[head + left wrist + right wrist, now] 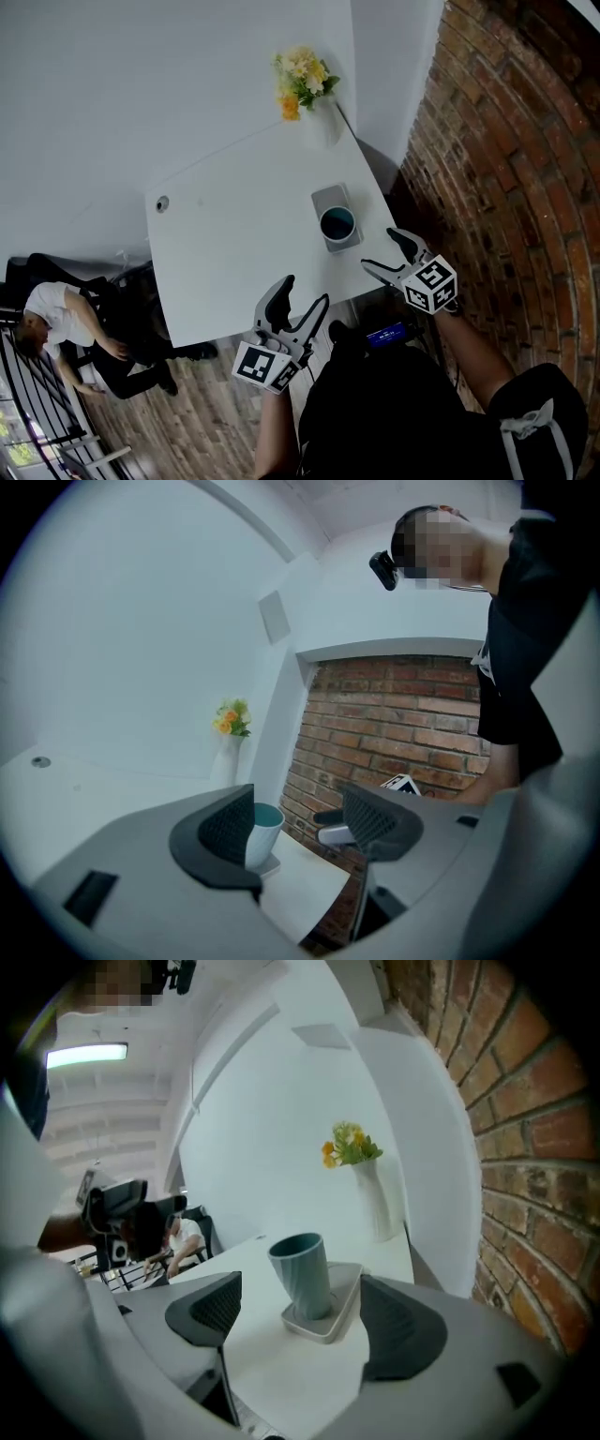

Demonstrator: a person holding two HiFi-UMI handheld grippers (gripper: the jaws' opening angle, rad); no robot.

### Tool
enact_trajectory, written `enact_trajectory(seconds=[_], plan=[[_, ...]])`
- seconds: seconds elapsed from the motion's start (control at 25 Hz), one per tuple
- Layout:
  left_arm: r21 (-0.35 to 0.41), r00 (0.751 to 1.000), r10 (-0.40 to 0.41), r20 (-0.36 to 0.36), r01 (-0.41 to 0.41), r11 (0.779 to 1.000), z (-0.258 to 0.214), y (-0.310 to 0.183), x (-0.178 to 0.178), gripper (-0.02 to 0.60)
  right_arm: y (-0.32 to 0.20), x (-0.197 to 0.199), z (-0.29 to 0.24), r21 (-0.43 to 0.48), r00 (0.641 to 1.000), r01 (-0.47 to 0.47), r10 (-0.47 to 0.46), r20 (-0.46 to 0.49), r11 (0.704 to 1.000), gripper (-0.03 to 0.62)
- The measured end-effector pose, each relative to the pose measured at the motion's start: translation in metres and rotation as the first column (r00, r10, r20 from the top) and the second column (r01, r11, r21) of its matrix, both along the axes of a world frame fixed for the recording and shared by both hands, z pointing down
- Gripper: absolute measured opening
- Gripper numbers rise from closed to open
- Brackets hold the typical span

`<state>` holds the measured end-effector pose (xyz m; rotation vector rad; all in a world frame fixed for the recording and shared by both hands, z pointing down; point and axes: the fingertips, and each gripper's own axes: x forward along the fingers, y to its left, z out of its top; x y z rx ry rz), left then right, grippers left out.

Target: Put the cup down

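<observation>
A teal ribbed cup [337, 223] stands upright on a small grey saucer [332, 201] near the right edge of the white table [234, 244]. My right gripper [392, 250] is open, just off the table's right front corner, a short way from the cup [303, 1273], which shows ahead between its jaws on the saucer [323, 1318]. My left gripper [302, 297] is open at the table's front edge, with nothing in it. In its view the cup [263, 832] stands partly behind the left jaw.
A white vase of yellow flowers [305, 84] stands at the table's far corner. A small round fitting [162, 202] sits at the left corner. A brick wall [506, 169] runs along the right. A seated person [66, 323] is at the lower left.
</observation>
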<state>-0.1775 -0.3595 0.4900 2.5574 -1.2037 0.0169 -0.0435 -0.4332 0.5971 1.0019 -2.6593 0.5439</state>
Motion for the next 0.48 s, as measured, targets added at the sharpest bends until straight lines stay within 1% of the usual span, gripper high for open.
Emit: enact_trajectory(seconds=[0.2,0.36,0.48], plan=[[0.017,0.999,0.039,-0.017,-0.039,0.999,-0.003,0.000,0.010,0.302,0.010,-0.001,-0.062,0.064,0.996,-0.012,0.006,0.092,0.998,0.403],[0.029,0.998,0.065,-0.026,-0.064,0.998,-0.005,-0.002,0.015,0.302,0.016,-0.005,-0.102,0.047,0.979,-0.028,0.018,0.203,0.998,0.403],[0.032,0.997,0.077,-0.025,-0.077,0.997,-0.005,-0.001,0.016,0.302,0.025,-0.010,-0.117,0.038,0.975,-0.009,0.001,0.224,0.999,0.403]])
